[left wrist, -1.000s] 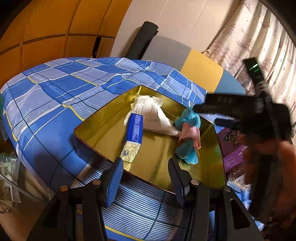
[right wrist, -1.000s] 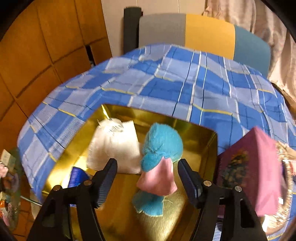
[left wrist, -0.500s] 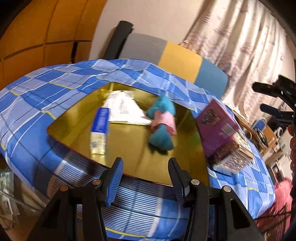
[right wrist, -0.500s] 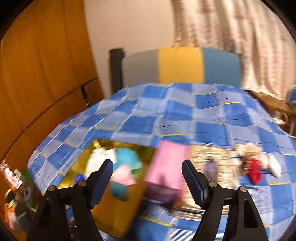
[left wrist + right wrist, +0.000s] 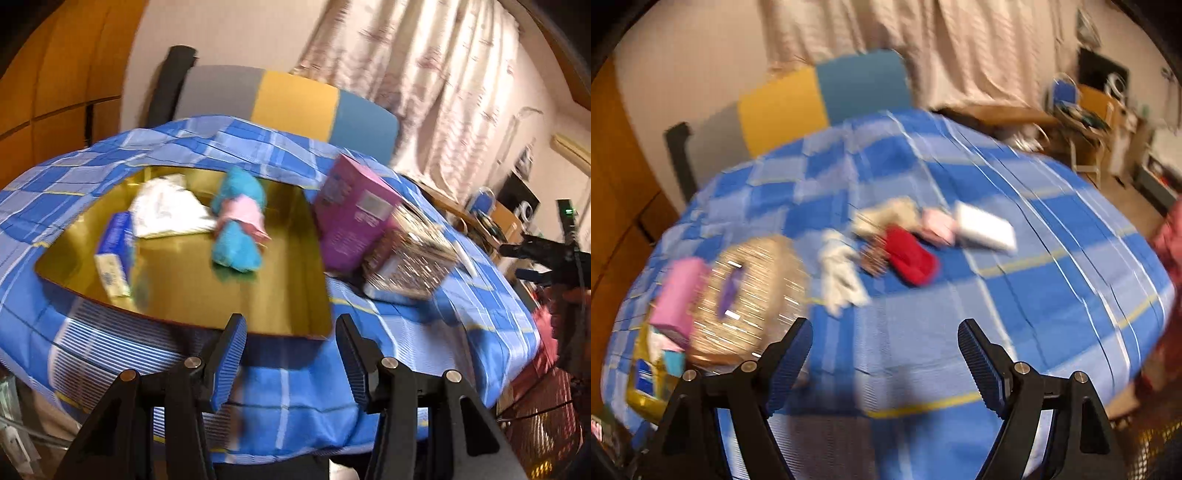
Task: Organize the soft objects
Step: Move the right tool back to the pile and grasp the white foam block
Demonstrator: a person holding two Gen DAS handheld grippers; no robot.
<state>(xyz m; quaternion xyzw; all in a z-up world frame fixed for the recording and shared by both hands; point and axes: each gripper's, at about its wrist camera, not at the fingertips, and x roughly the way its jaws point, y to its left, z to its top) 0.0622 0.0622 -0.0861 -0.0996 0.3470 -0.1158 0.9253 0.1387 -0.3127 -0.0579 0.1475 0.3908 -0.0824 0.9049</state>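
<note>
One gold tray (image 5: 192,295) is sitting on one blue checked cloth (image 5: 960,332), holding three things — one teal-and-pink soft toy (image 5: 238,225), one white pouch (image 5: 166,210), one blue-and-white tube box (image 5: 114,254). Beside it one purple box (image 5: 351,218) and one glittery bag (image 5: 410,258) are standing. Farther along, five loose items are lying — red (image 5: 910,254), white, pink, tan, and one white block (image 5: 984,227).

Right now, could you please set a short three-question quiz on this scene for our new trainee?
1. True or false: the teal and pink plush lies inside the gold tray.
2. Which item lies loose on the checked cloth? A) red soft item B) green bottle C) metal spoon
3. Fill in: the right tool holds ____.

Key: 1 true; 2 A; 3 nothing, its jaws have just been opening, with only cloth beyond them.
</note>
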